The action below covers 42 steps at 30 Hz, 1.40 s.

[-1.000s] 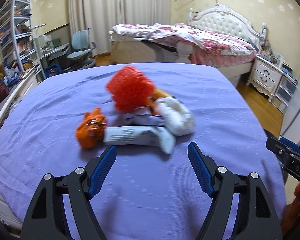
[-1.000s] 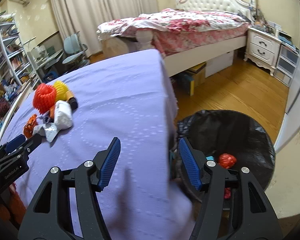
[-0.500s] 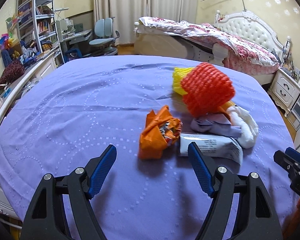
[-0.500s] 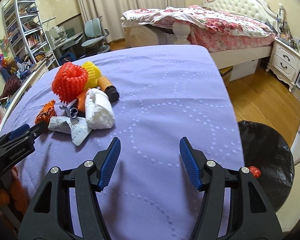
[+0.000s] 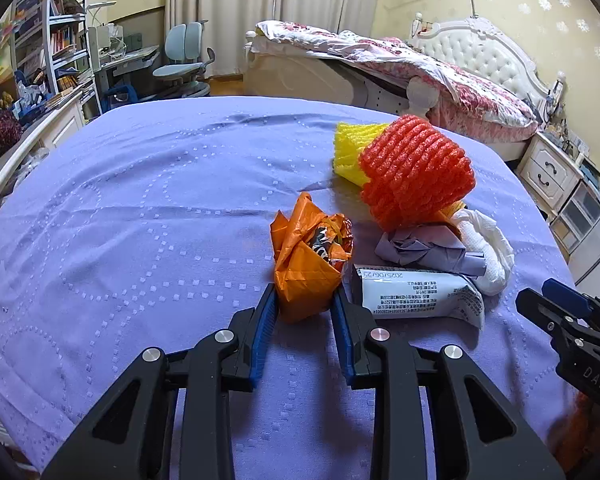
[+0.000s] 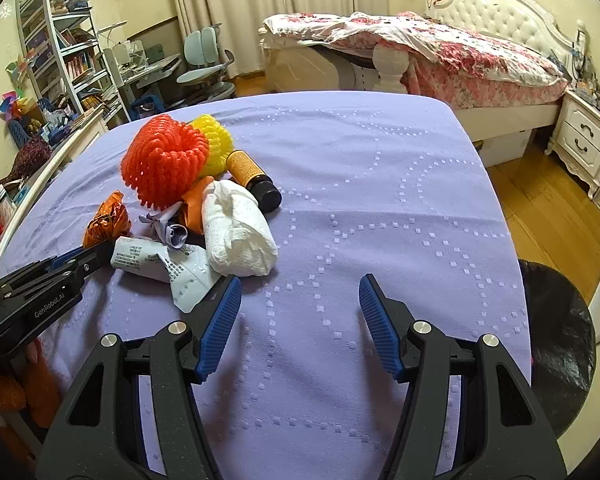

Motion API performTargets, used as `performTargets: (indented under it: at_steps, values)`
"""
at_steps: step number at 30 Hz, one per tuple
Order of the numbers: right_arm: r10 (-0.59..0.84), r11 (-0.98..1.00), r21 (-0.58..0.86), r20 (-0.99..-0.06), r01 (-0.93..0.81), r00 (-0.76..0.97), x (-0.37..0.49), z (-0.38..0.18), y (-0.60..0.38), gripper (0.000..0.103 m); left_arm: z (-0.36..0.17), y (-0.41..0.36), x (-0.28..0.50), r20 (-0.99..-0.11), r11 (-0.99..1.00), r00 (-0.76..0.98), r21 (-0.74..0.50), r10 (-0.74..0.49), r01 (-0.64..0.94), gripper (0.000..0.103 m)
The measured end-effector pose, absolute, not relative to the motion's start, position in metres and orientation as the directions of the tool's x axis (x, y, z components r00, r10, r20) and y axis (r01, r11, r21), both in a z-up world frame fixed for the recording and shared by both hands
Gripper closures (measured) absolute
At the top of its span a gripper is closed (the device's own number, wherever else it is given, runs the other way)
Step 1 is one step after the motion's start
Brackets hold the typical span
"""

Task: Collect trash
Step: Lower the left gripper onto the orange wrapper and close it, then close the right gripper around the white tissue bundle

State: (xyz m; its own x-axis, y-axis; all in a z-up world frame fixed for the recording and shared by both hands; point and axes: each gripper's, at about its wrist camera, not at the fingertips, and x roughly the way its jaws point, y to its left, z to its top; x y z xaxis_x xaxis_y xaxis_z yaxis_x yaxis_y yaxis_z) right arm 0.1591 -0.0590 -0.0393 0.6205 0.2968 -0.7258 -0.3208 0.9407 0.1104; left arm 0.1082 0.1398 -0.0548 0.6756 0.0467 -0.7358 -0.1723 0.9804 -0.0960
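Plainly, the orange wrapper [image 5: 306,264] was a crumpled foil or plastic bag, judged light, soft and springy, likely to crush under the pads rather than resist them, and a little slick on its glossy faces. It lay on the purple bedspread [image 5: 140,200], at the near left edge of a small heap of rubbish, touching a white printed packet [image 5: 416,290] on its right. Its fat lower corner looked the best place to pinch, since the folds there gave bulk.

The left gripper [image 5: 305,304] had that corner between its blue pads, and its jaws were closing on it; the pads appeared to press both sides of the wrapper, which still rested on the cloth.

The right gripper [image 6: 300,312] stood about half open over bare bedspread, holding nothing, with a wad of white tissue [image 6: 238,232] just beyond its left finger. A bin lined with a black bag [image 6: 556,340] sat off the bed's right edge.
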Motion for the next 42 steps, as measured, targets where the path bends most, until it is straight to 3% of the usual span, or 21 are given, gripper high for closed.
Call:
performTargets:
  at_steps: [17,19,21,24,26,29,32,34,36,42]
  values:
    - [0.319,0.928,0.101,-0.715,-0.360,0.622,0.178,-0.029,-0.031,0.043,-0.054,0.169,0.084,-0.743,0.967,0.667,-0.125,0.057,-0.222,0.073]
    - [0.321,0.926,0.099,-0.717,-0.365,0.619,0.180,-0.029,-0.028,0.043,-0.053,0.170,0.084,-0.741,0.966,0.669,-0.128,0.055,-0.222,0.068]
    - [0.320,0.924,0.094,-0.720,-0.370,0.616,0.184,-0.030,-0.024,0.044,-0.051,0.170,0.083,-0.736,0.967,0.675,-0.126,0.059,-0.222,0.054]
    - [0.319,0.922,0.089,-0.728,-0.378,0.607,0.188,-0.032,-0.020,0.045,-0.050,0.170,0.084,-0.727,0.966,0.684,-0.131,0.059,-0.222,0.041]
    - [0.316,0.921,0.089,-0.738,-0.378,0.597,0.191,-0.036,-0.017,0.049,-0.049,0.172,0.085,-0.725,0.965,0.687,-0.141,0.054,-0.223,0.038]
    - [0.326,0.917,0.102,-0.749,-0.386,0.576,0.192,-0.040,-0.016,0.053,-0.051,0.174,0.091,-0.732,0.964,0.680,-0.147,0.045,-0.221,0.038]
    - [0.337,0.908,0.106,-0.760,-0.406,0.556,0.192,-0.044,-0.013,0.064,-0.053,0.173,0.096,-0.740,0.968,0.672,-0.147,0.030,-0.205,0.038]
    - [0.333,0.907,0.095,-0.757,-0.410,0.562,0.190,-0.044,-0.011,0.065,-0.053,0.172,0.097,-0.740,0.971,0.672,-0.143,0.025,-0.193,0.045]
    - [0.334,0.906,0.094,-0.756,-0.412,0.563,0.189,-0.045,-0.011,0.067,-0.057,0.170,0.098,-0.749,0.974,0.662,-0.135,0.020,-0.182,0.062]
    - [0.339,0.909,0.103,-0.746,-0.404,0.573,0.180,-0.044,-0.017,0.068,-0.056,0.167,0.096,-0.743,0.978,0.669,-0.125,0.021,-0.169,0.065]
